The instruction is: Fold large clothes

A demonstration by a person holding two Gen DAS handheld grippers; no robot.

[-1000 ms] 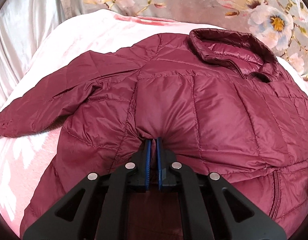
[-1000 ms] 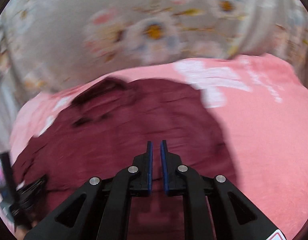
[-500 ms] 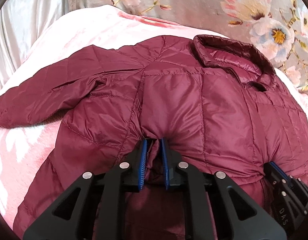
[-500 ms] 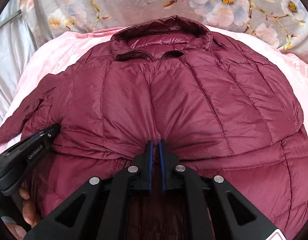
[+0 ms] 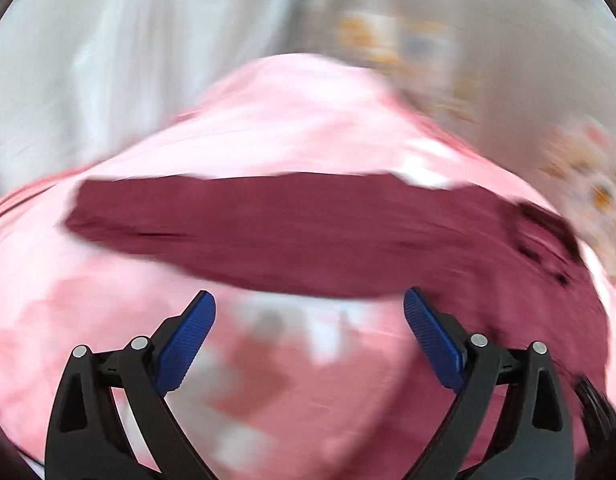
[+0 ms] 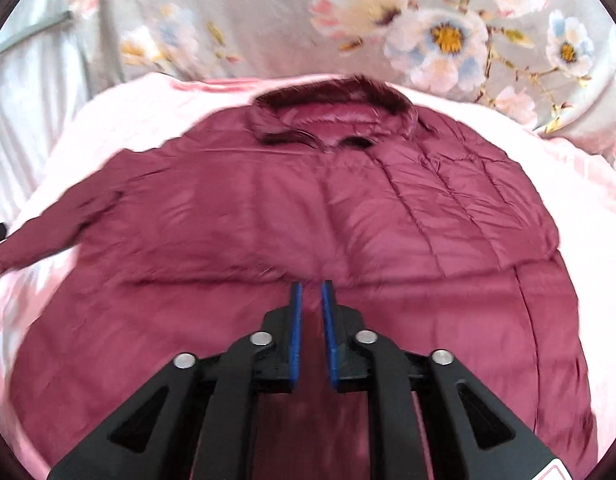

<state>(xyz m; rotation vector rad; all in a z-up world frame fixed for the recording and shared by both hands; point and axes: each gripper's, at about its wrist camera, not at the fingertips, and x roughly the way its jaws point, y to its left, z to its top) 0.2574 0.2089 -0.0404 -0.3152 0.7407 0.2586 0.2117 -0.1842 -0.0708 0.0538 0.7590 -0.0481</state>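
left wrist: blurred, angled down, near blanket (image 5: 108, 320) | right wrist: close above jacket (image 6: 268, 208) | shared: both

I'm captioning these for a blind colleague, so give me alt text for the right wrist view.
A maroon puffer jacket lies spread front-up on a pink blanket, collar at the far end, one sleeve stretched out to the left. The right hand-held gripper sits low over its lower front, blue pads nearly together with nothing visibly pinched. A floral sheet lies behind.
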